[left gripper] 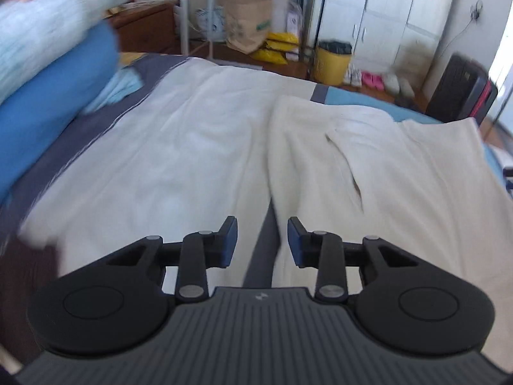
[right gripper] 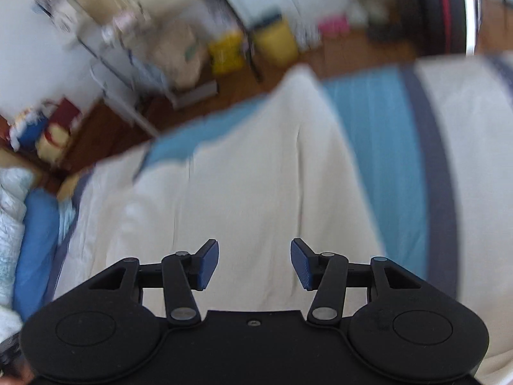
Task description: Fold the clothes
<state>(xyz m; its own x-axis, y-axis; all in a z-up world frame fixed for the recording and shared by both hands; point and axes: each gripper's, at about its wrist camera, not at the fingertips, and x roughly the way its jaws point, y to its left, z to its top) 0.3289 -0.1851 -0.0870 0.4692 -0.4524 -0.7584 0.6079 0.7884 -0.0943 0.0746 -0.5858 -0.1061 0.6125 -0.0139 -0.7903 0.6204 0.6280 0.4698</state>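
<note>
A cream pair of trousers (left gripper: 368, 166) lies flat on the bed, its two legs spread apart with a slit pocket showing on the right one. My left gripper (left gripper: 262, 240) hovers open above the gap between the legs, holding nothing. In the right wrist view the same cream garment (right gripper: 250, 186) fills the middle, blurred by motion. My right gripper (right gripper: 255, 264) is open above it with nothing between its blue pads.
The bed has a blue, grey and white striped cover (right gripper: 394, 160). Blue and pale quilted bedding (left gripper: 54, 64) is piled at the left. Beyond the bed are a yellow bin (left gripper: 332, 64), a brown sack (left gripper: 247, 22), white wardrobes (left gripper: 378, 9) and a dark suitcase (left gripper: 461, 93).
</note>
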